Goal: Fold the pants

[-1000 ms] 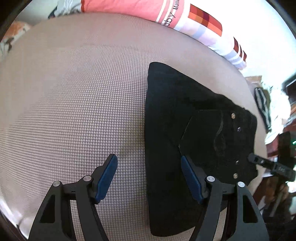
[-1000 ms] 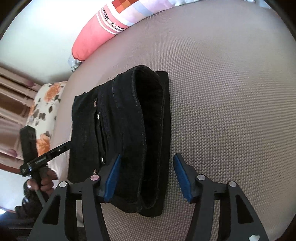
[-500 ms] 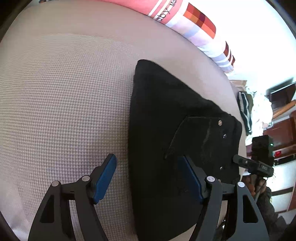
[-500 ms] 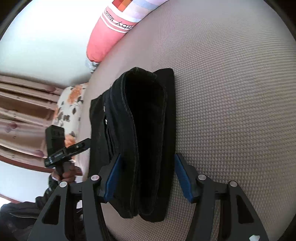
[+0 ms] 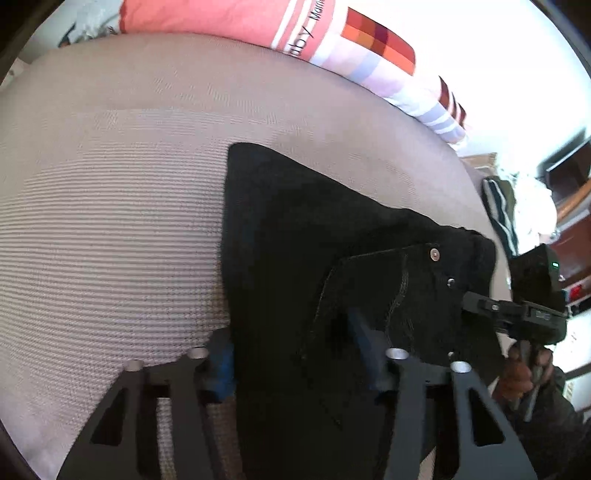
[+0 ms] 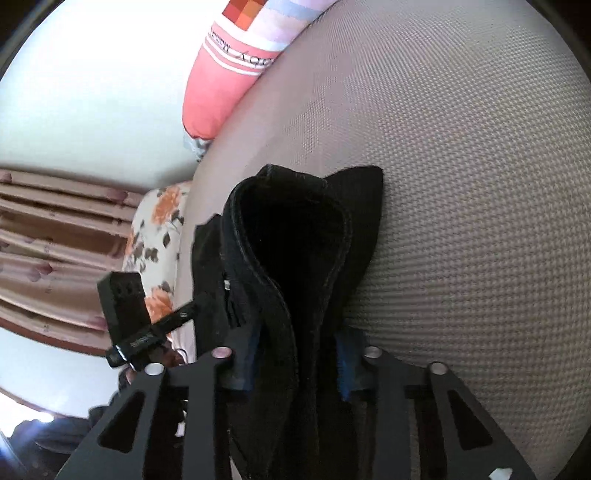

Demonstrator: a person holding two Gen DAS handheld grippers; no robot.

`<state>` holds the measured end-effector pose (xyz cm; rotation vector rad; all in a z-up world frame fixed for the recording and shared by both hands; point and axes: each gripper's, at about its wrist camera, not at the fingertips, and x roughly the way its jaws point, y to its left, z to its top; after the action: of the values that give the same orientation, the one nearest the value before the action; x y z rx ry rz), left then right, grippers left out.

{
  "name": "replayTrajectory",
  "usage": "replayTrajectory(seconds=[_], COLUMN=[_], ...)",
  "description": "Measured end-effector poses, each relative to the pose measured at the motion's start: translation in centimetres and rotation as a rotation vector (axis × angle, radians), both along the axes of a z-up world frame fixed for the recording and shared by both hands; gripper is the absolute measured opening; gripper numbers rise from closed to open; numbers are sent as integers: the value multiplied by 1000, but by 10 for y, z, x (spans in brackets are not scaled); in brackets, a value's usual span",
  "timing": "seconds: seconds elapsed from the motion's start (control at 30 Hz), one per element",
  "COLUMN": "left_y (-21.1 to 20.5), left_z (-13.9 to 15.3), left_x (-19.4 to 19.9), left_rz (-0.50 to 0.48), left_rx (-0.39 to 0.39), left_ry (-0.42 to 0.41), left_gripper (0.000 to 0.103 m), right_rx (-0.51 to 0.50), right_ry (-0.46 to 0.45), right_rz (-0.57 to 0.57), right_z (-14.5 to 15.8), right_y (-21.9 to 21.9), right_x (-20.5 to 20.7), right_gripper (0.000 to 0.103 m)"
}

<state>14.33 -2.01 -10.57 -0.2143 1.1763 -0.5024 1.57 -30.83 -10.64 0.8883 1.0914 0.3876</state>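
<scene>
Fingers (image 5: 221,363) pinch pants (image 5: 295,240); houndstooth bed (image 5: 110,221), apparently.

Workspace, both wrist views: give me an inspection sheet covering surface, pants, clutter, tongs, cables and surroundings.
Surface: grey woven bed cover, smooth.
Job's things: black pants, folded into a thick bundle, pocket rivets facing up.
Clutter: pink striped pillow along the far edge.
Tongs: left tongs closing across the pants' near edge; right tongs closing on the thick folded end, cloth between the blue pads.
Cables: nothing seen.
Surroundings: floral cushion, curtain, wooden furniture.
</scene>
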Motion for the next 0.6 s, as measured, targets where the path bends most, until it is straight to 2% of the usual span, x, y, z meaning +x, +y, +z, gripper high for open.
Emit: replayTrajectory(seconds=[0.03,0.13,0.4,0.6], left_y=[1,0,9,26], left_z=[2,10,37,50], left_x=[-1,-3,18,57], left_rz=[9,17,57,108], left_rx=[5,5,1,34], left_ry=[-8,-28,-89,-129], left_gripper=[31,20,17,17], right_rx=[-5,-36,-66,-73], right_ry=[-8,-35,-79,-93], right_rz=[-3,-5,-12,9], right_z=[5,20,46,48], right_y=[4,13,32,47], right_x=[0,-1,26,87], right_gripper=[26,25,23,23])
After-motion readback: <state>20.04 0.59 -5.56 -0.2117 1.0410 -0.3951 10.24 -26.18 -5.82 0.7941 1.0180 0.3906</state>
